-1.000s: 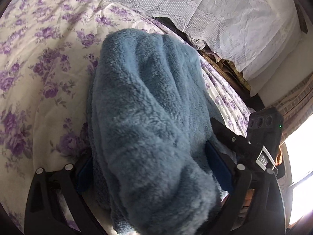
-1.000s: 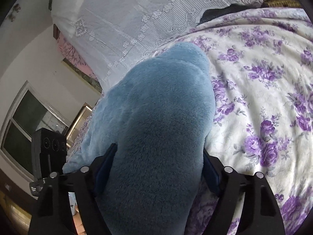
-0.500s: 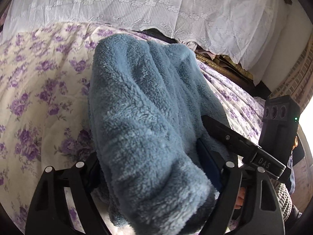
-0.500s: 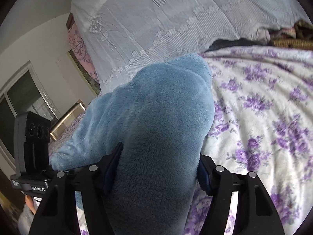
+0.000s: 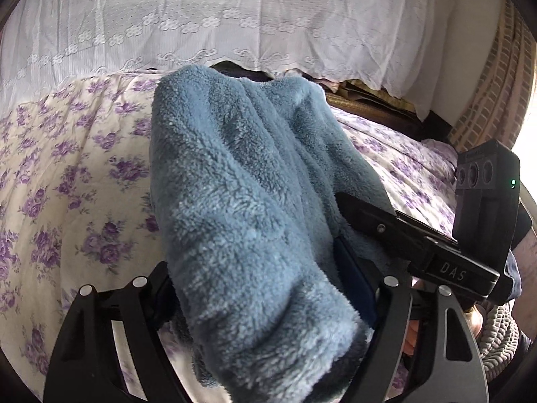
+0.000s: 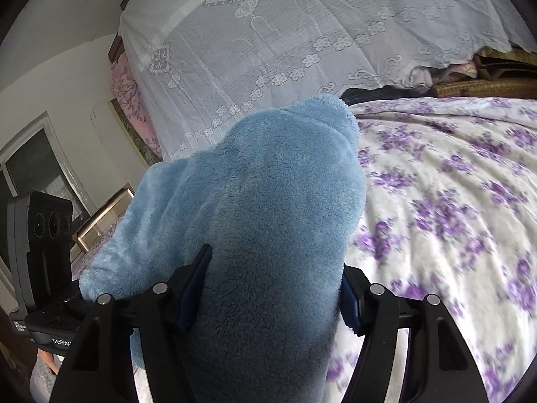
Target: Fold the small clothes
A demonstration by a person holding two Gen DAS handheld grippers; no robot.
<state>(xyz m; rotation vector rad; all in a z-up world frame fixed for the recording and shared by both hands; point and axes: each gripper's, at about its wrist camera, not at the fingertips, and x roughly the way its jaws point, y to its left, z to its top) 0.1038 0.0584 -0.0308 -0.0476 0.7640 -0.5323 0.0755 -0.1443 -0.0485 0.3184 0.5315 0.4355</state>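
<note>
The blue fleece garment (image 5: pixel 248 201) is up off the bed, bunched into a thick roll and gripped at two places. The left tool (image 5: pixel 265 288) is clamped on one part of it, the plush cloth filling the whole gap between its blue-padded fingers. The right tool (image 6: pixel 272 288) is clamped on another part in the same way. From each tool the roll runs lengthwise straight ahead, its long axis following the fingers and its rounded far end pointing toward the head of the bed. In the right wrist view a looser flap of the same fleece garment (image 6: pixel 268 208) spreads off to the left, toward the other tool's black body (image 6: pixel 40 252). In the left wrist view the right tool's body (image 5: pixel 483 201) shows on the right, just beside the cloth.

Below lies the bedspread (image 5: pixel 67 174), cream with purple flower sprays, gently wrinkled. Behind it a white lace cover (image 5: pixel 251 23) drapes over something bulky, and dark items and a woven edge peek out under its hem. To the right in the left wrist view stands a brick wall (image 5: pixel 496 100), brightly lit from that side. The right wrist view shows a pale wall, a window (image 6: pixel 30 168) and a pink floral cloth (image 6: pixel 127 94).
</note>
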